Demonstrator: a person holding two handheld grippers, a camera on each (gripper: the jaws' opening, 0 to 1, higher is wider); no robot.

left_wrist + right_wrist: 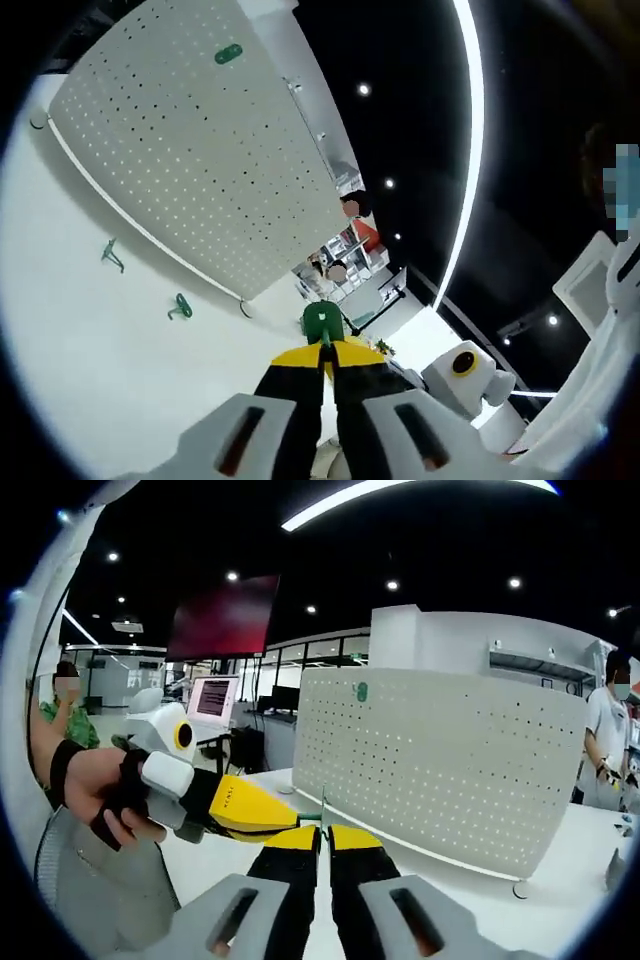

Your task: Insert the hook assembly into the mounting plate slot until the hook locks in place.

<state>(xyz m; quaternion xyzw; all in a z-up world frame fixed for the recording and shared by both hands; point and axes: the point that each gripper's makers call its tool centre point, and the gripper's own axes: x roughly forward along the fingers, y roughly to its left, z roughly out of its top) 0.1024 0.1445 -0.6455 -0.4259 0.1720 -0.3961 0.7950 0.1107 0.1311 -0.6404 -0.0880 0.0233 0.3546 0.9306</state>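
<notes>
Loose hooks: two green hooks (112, 255) (180, 307) are seen lying on the white table (70, 340), at about 9 o'clock in the left gripper view, just off the board's lower edge.
Pegboard: a white perforated pegboard (190, 150) is stood upright on the table; one green hook (228, 54) is already seated near its top, at 11 o'clock.
Left gripper (326, 352): jaws are closed on a green hook assembly (322, 322), held in the air near the board's corner.
Right gripper (325, 832): jaws are pressed together with nothing between them; the left gripper is seen at 9 o'clock, held by a hand (100, 790).
</notes>
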